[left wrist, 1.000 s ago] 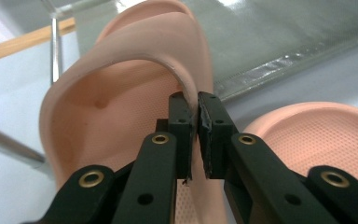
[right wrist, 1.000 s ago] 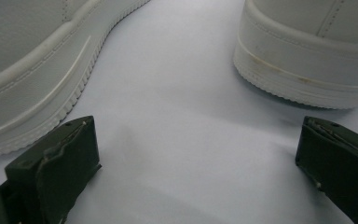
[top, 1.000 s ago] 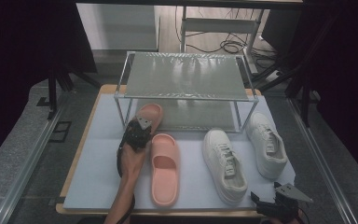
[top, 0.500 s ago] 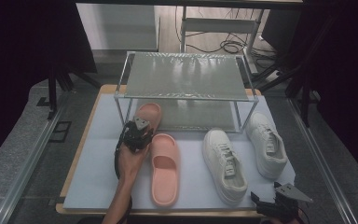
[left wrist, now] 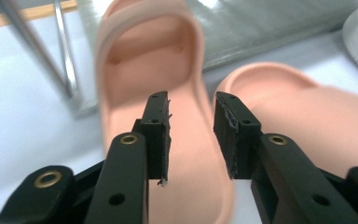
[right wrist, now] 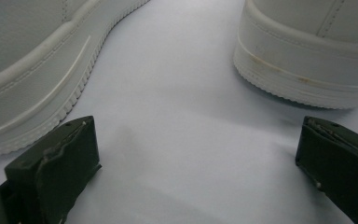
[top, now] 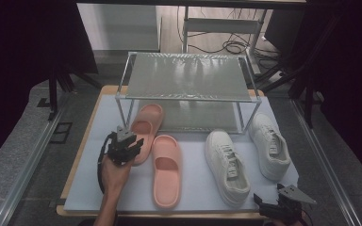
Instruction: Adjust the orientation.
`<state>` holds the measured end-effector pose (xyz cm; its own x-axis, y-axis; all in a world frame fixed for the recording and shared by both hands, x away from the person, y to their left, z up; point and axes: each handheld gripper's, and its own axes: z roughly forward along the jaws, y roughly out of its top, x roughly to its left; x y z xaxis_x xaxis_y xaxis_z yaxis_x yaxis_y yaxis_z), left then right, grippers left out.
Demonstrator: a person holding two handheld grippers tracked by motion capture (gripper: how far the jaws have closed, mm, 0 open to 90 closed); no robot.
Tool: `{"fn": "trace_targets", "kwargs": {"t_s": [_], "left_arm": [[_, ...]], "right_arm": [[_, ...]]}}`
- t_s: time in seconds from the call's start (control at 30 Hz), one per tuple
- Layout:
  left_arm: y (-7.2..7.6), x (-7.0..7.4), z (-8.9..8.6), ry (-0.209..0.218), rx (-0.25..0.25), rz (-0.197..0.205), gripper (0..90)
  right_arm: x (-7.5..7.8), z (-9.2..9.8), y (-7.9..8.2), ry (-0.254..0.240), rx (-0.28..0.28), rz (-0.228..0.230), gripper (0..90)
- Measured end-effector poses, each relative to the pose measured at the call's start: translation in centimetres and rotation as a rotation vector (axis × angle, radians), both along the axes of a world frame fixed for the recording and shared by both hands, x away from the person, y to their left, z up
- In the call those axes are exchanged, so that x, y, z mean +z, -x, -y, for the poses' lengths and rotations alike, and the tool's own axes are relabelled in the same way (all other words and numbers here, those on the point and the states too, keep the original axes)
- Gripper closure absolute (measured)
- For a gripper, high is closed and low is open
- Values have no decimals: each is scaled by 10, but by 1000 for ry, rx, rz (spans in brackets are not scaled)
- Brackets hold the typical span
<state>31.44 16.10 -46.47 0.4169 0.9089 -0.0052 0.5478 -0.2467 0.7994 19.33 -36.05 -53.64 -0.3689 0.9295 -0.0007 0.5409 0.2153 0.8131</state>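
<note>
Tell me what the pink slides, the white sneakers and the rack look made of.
Pink slides: probably one-piece moulded foam or soft rubber, matte, with no seams and fine ribs on the footbed. White sneakers: smooth leather or a synthetic like it, judging by the stitched panels and laces, on ribbed rubber-like soles. Rack: thin shiny metal legs; the shelves look like glossy mesh or ribbed sheet, hard to tell.

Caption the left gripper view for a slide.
Left gripper, jaws parted and just opening, above the heel of a pink foam slide sandal, its twin alongside.

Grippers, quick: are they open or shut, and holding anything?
Left gripper: open, jaws just been opening, over the pink slipper, holding nothing.
Right gripper: open wide, holding nothing.
</note>
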Motion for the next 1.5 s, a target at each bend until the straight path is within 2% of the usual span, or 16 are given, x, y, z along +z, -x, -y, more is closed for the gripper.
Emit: {"fn": "trace_targets", "kwargs": {"t_s": [0.23, 0.4, 0.6, 0.7, 0.8, 1.03, 1.13, 1.23, 1.5], "left_arm": [[22, -6, -23, 36, 6, -16, 701], [34, -13, -34, 45, 14, -33, 754], [49, -27, -35, 62, -1, -68, 837], [53, -35, -34, 49, -13, -90, 878], [54, -42, -34, 38, -18, -114, 896], [53, -48, -33, 25, -18, -136, 897], [47, -52, -30, 18, -26, -168, 895], [42, -53, -29, 30, -26, -175, 895], [26, -53, -23, 16, -19, -179, 893]], "right_arm": [[0, 0, 0, 1, -1, 0, 0], [0, 0, 0, 1, -1, 0, 0], [0, 0, 0, 1, -1, 0, 0], [0, 0, 0, 1, -1, 0, 0], [0, 0, 0, 1, -1, 0, 0], [0, 0, 0, 1, -2, 0, 0], [0, 0, 0, 1, -1, 0, 0], [0, 0, 0, 1, -1, 0, 0], [0, 0, 0, 1, -1, 0, 0]]}}
